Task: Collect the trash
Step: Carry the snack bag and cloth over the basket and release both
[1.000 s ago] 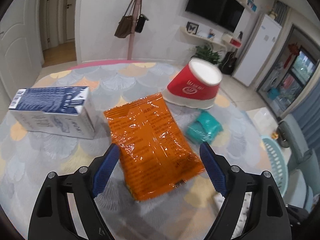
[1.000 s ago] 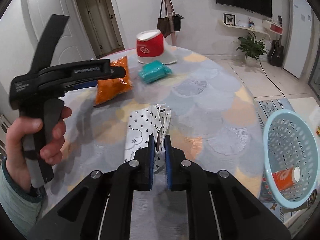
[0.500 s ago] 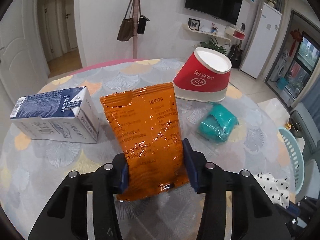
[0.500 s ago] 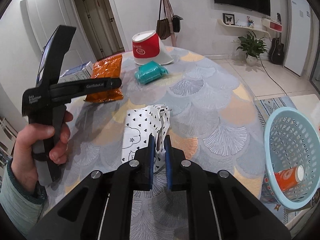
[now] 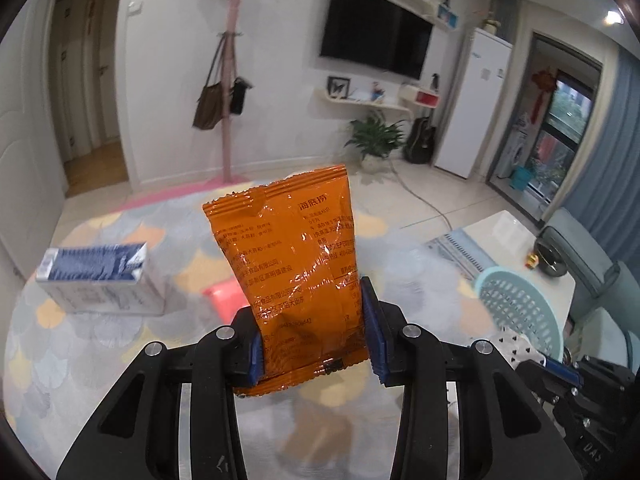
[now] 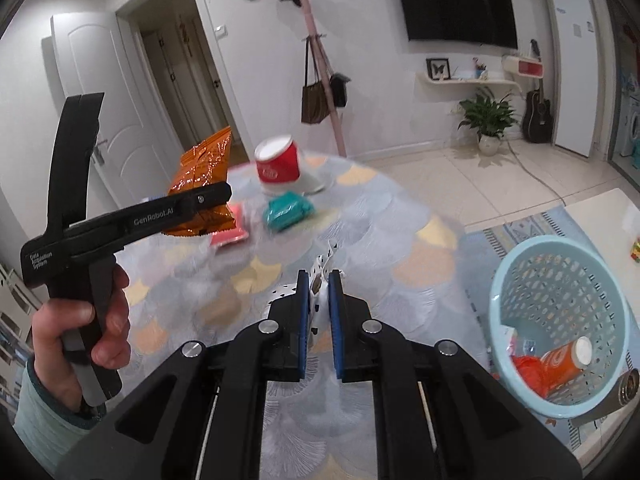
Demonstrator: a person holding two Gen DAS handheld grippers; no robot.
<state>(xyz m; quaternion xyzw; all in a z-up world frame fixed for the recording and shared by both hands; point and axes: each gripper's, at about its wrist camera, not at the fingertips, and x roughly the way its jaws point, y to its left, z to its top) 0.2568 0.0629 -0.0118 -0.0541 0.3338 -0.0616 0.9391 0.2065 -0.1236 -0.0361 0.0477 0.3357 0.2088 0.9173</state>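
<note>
My left tongs (image 5: pixel 314 344) have just lifted the pinched orange packet (image 5: pixel 296 264) off the table (image 5: pixel 100 360), ready for the far-right basket (image 5: pixel 520 312), while my right tongs (image 6: pixel 319 300) stay clamped on spotted paper (image 6: pixel 322 270).

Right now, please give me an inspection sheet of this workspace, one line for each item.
Surface: round table with scale-pattern cloth.
Job's things: orange snack bag lifted off the table; patterned wrapper; teal packet; red cup upside down; milk carton; pink packet; blue basket already holding trash.
Clutter: nothing seen.
Grippers: left gripper clamps the bag; right gripper pinches the wrapper.
Cables: cord on the floor.
Surroundings: coat stand, TV, plant, guitar.
</note>
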